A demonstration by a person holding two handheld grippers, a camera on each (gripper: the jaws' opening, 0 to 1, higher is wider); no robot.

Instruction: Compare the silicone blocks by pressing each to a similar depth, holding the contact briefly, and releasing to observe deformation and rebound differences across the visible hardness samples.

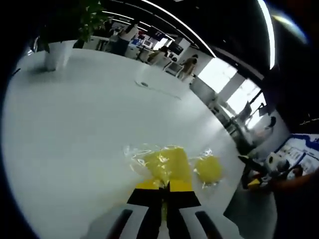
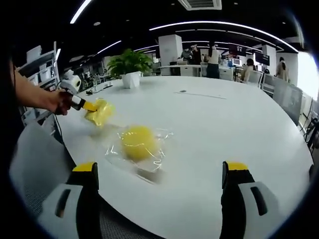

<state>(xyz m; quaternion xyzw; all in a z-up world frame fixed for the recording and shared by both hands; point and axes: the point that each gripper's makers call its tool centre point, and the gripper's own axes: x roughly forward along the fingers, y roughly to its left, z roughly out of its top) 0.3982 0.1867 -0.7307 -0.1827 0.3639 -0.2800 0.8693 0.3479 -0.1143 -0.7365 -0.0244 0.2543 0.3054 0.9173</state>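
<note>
1. A white table (image 2: 234, 129) spans both views, wide and round-edged; people stand at desks far behind it.
2. A potted plant (image 2: 129, 64) in a white pot stands at the table's far side, well apart from the blocks; in the left gripper view it sits at the far left (image 1: 65, 35).
3. The right gripper (image 2: 159, 174) hangs over the near table edge, its yellow-tipped jaws spread wide with nothing between them.
4. The left gripper (image 1: 163, 188) has its jaws drawn nearly together, pinching the near edge of a bagged block. In the right gripper view it comes in from the left (image 2: 92, 107), held by a hand (image 2: 55, 102).
5. The larger block (image 1: 167, 162), yellow and sealed in a clear bag, lies just beyond the left jaw tips; in the right gripper view it looks lifted and blurred at those tips (image 2: 101, 113).
6. The smaller block (image 2: 138, 142), yellow and rounded, lies in its own crinkled clear bag on the table ahead of the right gripper, untouched. In the left gripper view it sits just right of the larger one (image 1: 208, 169).
</note>
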